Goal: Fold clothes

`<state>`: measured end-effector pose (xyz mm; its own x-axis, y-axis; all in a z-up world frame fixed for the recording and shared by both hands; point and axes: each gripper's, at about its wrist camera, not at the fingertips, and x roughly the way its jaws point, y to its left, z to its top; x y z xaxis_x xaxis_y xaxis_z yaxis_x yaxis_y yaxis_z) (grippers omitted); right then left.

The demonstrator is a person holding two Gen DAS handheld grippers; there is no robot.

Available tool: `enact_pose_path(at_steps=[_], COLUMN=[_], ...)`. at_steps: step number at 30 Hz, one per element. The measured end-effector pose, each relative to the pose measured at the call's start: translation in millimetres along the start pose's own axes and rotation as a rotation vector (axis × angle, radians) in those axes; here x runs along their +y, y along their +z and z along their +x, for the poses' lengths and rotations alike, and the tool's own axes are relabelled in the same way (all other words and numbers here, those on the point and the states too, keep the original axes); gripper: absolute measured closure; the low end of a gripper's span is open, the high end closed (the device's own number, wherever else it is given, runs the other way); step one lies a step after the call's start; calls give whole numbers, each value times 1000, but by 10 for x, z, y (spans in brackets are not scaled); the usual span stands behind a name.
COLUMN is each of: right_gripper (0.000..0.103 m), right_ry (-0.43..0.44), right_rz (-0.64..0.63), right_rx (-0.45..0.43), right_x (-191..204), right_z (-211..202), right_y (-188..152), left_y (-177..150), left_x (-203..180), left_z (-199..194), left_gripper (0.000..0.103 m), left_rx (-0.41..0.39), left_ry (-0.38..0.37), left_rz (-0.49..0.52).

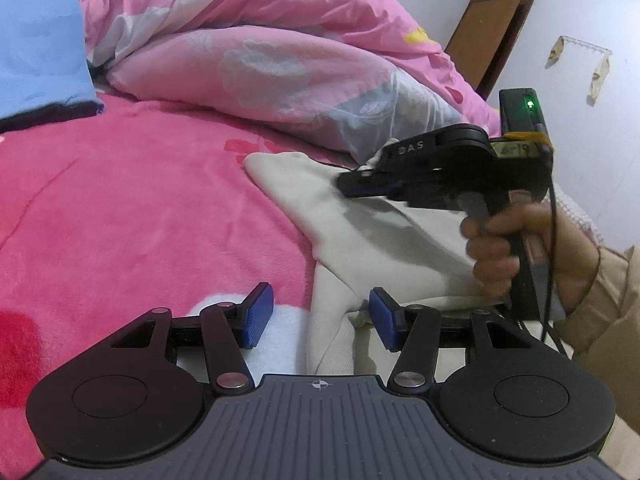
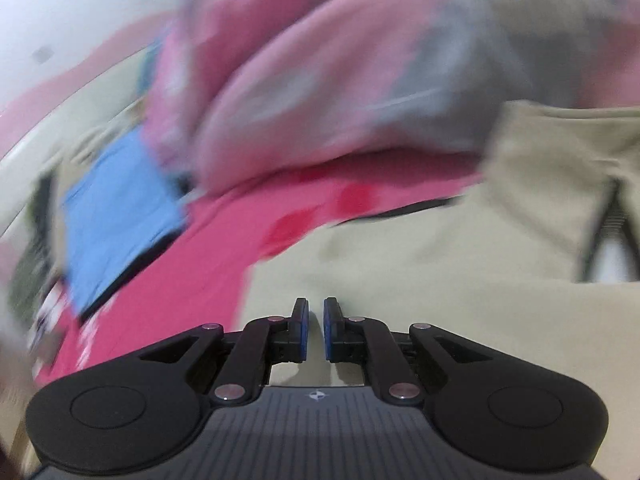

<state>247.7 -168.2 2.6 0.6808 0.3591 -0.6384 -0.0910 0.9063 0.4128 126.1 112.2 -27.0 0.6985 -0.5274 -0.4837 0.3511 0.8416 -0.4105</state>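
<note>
best to keep the cream garment [image 1: 360, 216] flat on the pink blanket [image 1: 140, 208] and draw any fold over slowly, edges matched. left gripper [image 1: 320, 316] gaping wide, low centre of frame, astride a bunched cuff or hem. right gripper [image 2: 315, 328] nearly closed with a slim gap, nothing visibly pinched. garment right of centre, rumpled, partly doubled over, below the pink duvet [image 1: 260, 60].

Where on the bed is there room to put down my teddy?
The bare pink fleece blanket is free between the folded blue cloth and the cream garment. It is crowded behind, under the heaped pink floral duvet.
</note>
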Motion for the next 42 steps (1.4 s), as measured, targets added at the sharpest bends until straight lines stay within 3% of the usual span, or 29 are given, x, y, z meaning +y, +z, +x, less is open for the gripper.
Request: enact_pose_path(at_steps=[5,10,13,18,21,24,29,33,42], right_gripper=[95,93,90,90,90,90,88,87,82], right_ry=[-54,-100,-169,-476,-439,-435,-433,-332,-308], right_rz=[126,4,-78,-22,69,-7,-50,44,35], right_rx=[-110,-189,-217,-186,-273,-334,-259,-307,-319], right_x=[-351,-432,-515,-1012,-1196,-1203,-1562,-1744,-1751], right_z=[-532,-1139,-1327,-1372,-1594,-1747,-1613,-1696,-1695], right_y=[39,-217,-428,-616,-645,-650,-853,-892,-924], left_y=[2,3,3,-14,-40,-66,-80,-11,144], left_x=[-4,-2,-4,-14,-56,-98,-210,-412,-867], left_z=[-1,-4,-10,-13,-23,-32,22,251,764], left_gripper=[49,49,48,48,48,46,40,30,27], left_rx=[-1,-1,0,-7,-25,-43,-56,-20,61], left_ry=[1,-1,-1,1,19,38,71,106,184], left_rz=[6,8,10,20,45,69,112,150,234])
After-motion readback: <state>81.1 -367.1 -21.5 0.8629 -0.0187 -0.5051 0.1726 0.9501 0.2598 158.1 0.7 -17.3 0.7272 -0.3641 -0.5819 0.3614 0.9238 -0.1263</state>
